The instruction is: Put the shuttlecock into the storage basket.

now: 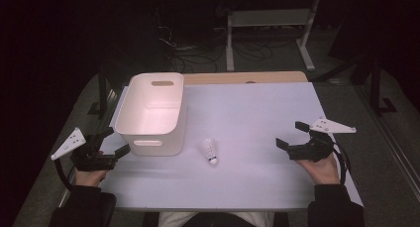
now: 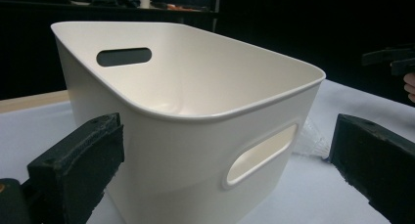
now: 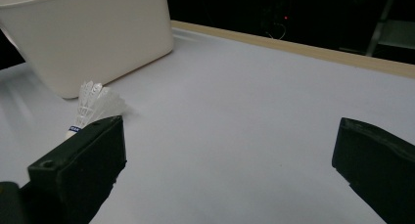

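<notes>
A dim lab: white-topped table (image 1: 257, 113), tangled floor cables (image 1: 198, 51), desk frame (image 1: 270, 19) behind.

A rectangular table with a pale lilac-white top (image 1: 257, 108) and a light wooden strip along its far edge (image 1: 247, 77) carries a white plastic bin with slot handles (image 1: 151, 133) at its left, and a white feathered shuttlecock (image 1: 210, 150) lying just beside it.
</notes>
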The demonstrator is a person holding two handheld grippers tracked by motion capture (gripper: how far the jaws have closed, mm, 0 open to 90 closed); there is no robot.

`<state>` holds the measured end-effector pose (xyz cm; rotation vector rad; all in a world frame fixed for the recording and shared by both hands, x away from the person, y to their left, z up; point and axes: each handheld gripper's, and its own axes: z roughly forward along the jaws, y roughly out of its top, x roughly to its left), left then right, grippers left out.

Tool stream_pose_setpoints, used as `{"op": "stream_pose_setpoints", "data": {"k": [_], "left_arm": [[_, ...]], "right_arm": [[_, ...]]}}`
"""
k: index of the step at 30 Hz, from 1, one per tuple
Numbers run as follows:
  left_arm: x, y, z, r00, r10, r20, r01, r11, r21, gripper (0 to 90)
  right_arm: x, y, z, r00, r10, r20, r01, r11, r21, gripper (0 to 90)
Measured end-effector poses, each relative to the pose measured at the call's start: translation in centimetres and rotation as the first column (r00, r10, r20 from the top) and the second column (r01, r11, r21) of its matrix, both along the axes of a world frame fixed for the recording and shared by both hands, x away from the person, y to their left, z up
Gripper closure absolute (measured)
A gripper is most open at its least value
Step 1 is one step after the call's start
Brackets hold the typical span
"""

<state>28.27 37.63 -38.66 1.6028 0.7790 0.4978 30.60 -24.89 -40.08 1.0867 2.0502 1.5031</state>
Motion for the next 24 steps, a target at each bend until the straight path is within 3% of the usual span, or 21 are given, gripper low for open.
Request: {"op": "stream_pose_setpoints", "data": {"k": [24], "left_arm": [[0.01,-0.04,-0.04,1.0000,-0.006,-0.001,0.006,1.0000,-0.005,0.0]], "right_arm": [[-0.17,0.16,0.56,1.0000,0.000,0.003,0.000,1.000,-0.015,0.0]]}}
